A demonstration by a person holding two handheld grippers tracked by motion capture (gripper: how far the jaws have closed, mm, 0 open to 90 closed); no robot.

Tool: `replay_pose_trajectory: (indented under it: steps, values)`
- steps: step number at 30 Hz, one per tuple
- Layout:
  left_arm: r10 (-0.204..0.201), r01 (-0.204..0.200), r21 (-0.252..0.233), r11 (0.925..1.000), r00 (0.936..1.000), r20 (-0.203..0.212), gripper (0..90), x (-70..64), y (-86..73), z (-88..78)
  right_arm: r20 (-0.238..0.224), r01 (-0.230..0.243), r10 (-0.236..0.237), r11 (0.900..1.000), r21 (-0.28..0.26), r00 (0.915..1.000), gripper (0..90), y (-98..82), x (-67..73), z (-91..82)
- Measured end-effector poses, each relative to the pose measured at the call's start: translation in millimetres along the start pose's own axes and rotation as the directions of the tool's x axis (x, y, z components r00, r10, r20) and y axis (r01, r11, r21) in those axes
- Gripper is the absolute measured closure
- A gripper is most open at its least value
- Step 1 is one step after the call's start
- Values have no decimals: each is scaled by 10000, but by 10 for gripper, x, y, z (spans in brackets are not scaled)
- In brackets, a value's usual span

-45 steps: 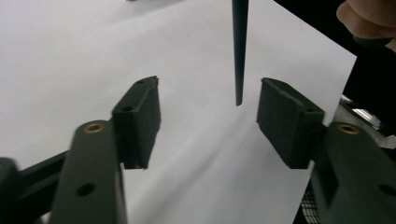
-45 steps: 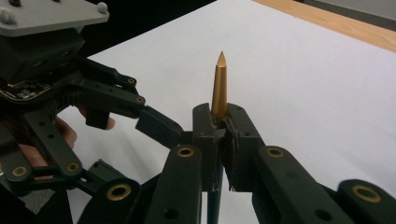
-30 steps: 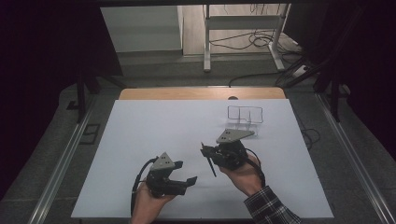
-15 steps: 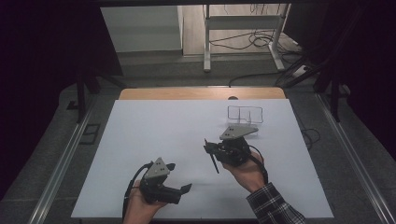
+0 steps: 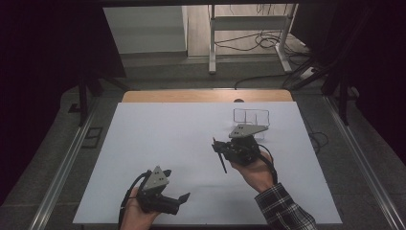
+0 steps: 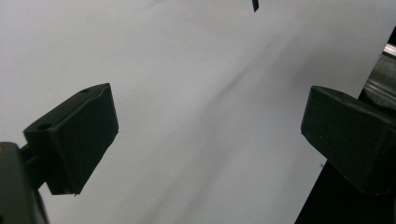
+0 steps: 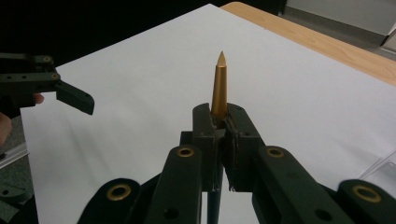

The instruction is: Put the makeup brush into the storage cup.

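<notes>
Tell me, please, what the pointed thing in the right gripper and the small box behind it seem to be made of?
The pen clamped in the right gripper has a gold tip with a smooth satin sheen, likely metal or metallic-coated plastic; its lower shaft looks dark. The small box looks like clear glossy plastic: the white table shows through its walls.

Setting: laboratory or recording studio bay, not a home. Evidence: white sheet (image 5: pixel 158 143) covering a wooden table (image 5: pixel 206 96), lit from above; black curtains (image 5: pixel 52 43) at 9 and 3 o'clock; metal rails (image 5: pixel 62 167) along both table sides; loose cables (image 5: pixel 268 43) on the floor at 1 o'clock; metal stand frame (image 5: pixel 249 24) at 12 o'clock; grey carpet (image 5: pixel 158 72) beyond.
</notes>
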State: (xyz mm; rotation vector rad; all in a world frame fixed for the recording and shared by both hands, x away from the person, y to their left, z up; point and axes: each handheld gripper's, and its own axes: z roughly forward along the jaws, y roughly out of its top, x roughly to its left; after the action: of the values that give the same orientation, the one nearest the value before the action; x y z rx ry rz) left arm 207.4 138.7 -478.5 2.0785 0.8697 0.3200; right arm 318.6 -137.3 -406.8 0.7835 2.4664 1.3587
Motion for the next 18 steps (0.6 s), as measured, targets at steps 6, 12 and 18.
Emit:
replay_pose_trajectory:
  steps: [6,12,18]
  values:
    - [17,-17,10,10000,9999,-136,31,13,-53,-40,76,-98,99,9999,-51,9999,832,28,-60,-7]
    - [-30,30,26,10000,9998,-173,30,17,-104,-65,189,-95,96,9999,-70,9998,832,46,-130,-8]
    - [13,-11,59,10000,9997,-245,30,9,-142,-96,381,-97,101,9999,-106,9992,832,75,-218,-24]
